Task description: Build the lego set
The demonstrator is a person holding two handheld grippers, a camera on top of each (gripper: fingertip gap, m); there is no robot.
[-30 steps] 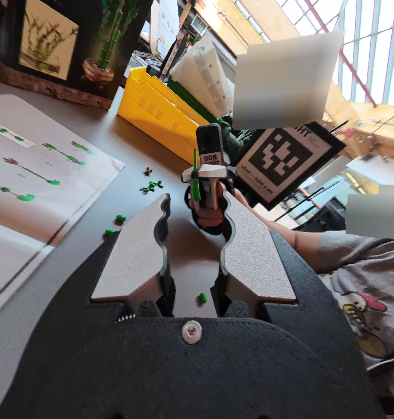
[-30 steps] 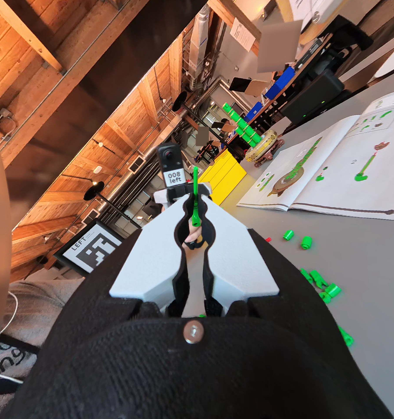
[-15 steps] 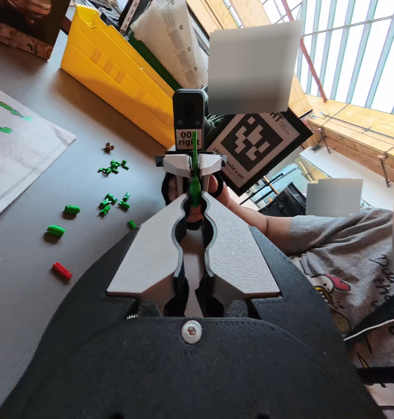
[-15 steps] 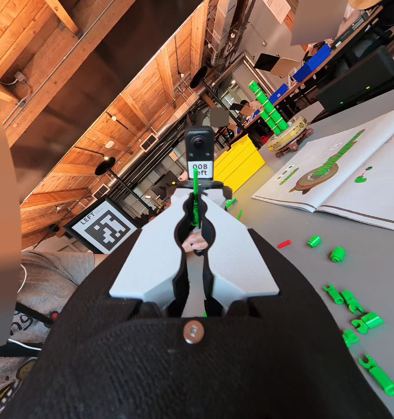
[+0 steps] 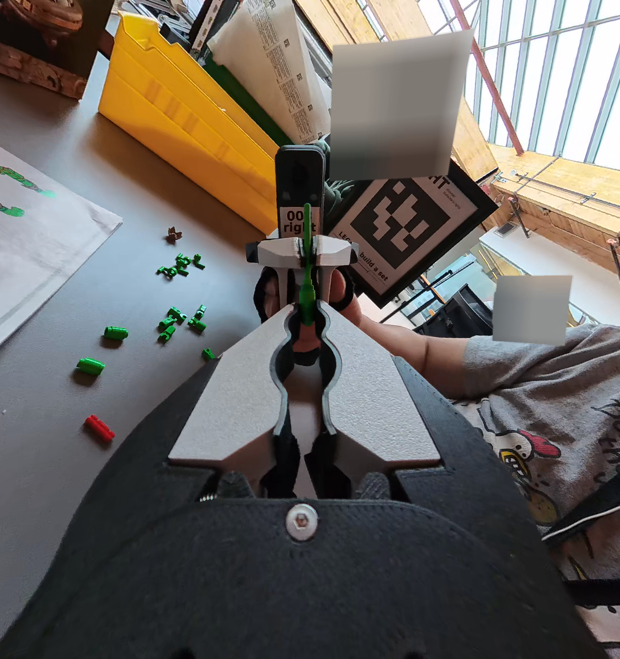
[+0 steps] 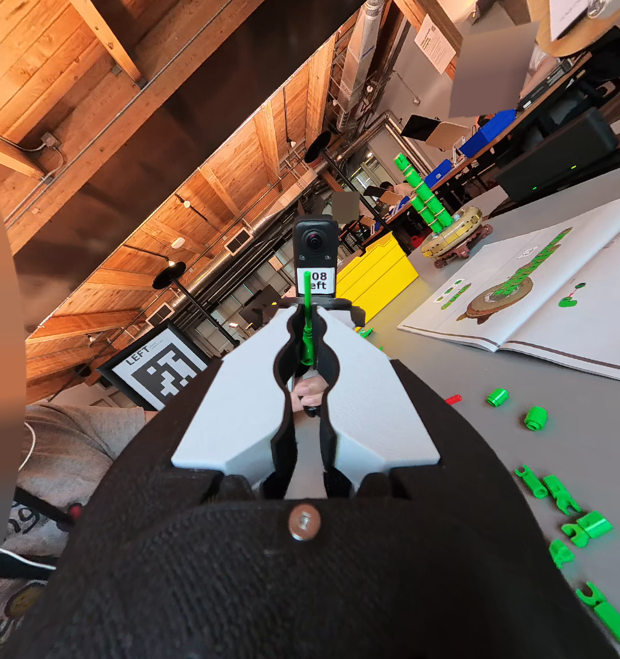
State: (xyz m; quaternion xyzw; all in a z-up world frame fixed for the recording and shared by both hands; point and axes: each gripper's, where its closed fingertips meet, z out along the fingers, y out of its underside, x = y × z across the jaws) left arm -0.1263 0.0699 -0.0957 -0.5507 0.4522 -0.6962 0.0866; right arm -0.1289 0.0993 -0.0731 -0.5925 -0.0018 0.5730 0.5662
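A thin green stem piece (image 5: 306,296) with a thicker lower end is held up in the air between my two grippers, which face each other. My left gripper (image 5: 306,315) is shut on its thick end. My right gripper (image 6: 306,315) is shut on the same stem (image 6: 306,335), whose thin tip sticks up past the fingers. The right gripper also shows in the left wrist view (image 5: 303,253), and the left gripper in the right wrist view (image 6: 319,303). Loose green pieces (image 5: 180,317) and a red pin (image 5: 99,428) lie on the grey table (image 5: 34,463).
An open instruction booklet (image 6: 551,303) lies on the table, with a partly built green bamboo model (image 6: 440,228) behind it. A yellow bin (image 5: 187,107) stands at the back. More green pieces (image 6: 565,499) lie at the right. A person's arm (image 5: 408,349) is behind the right gripper. The tips of both grippers are at nearly the same place. From either gripper's tips it is about 12 cm to the red pin (image 5: 99,428).
A second ago my left gripper was open and apart from the stem. It came up to the right gripper and shut on the stem's thick end. Both have held still since.
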